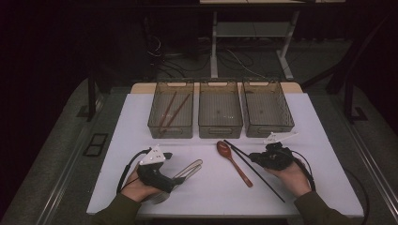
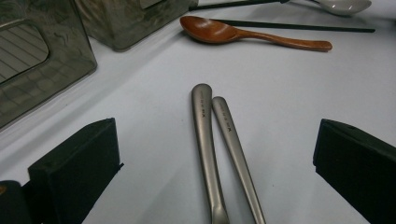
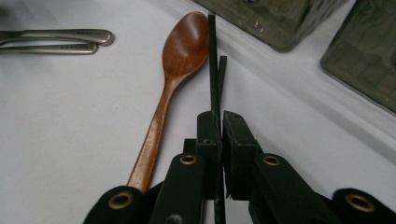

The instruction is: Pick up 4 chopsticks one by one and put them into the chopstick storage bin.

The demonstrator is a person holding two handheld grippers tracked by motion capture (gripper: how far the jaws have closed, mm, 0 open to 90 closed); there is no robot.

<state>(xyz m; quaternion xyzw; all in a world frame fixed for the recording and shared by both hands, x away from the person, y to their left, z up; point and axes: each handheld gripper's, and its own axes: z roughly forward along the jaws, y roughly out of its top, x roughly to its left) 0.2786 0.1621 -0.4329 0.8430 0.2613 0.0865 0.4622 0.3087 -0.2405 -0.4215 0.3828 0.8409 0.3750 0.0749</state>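
A pair of black chopsticks lies slantwise on the white mat, right of a brown wooden spoon. My right gripper is shut on the black chopsticks near their far end; in the right gripper view its jaws pinch one stick beside the spoon's bowl. My left gripper stands open at the near left. Two metal utensil handles lie side by side on the mat between its wide jaws, untouched.
Three clear grey bins stand in a row at the back: the left one holds brown chopsticks, while I see nothing in the middle and right ones. The mat's front edge is close to the forearms.
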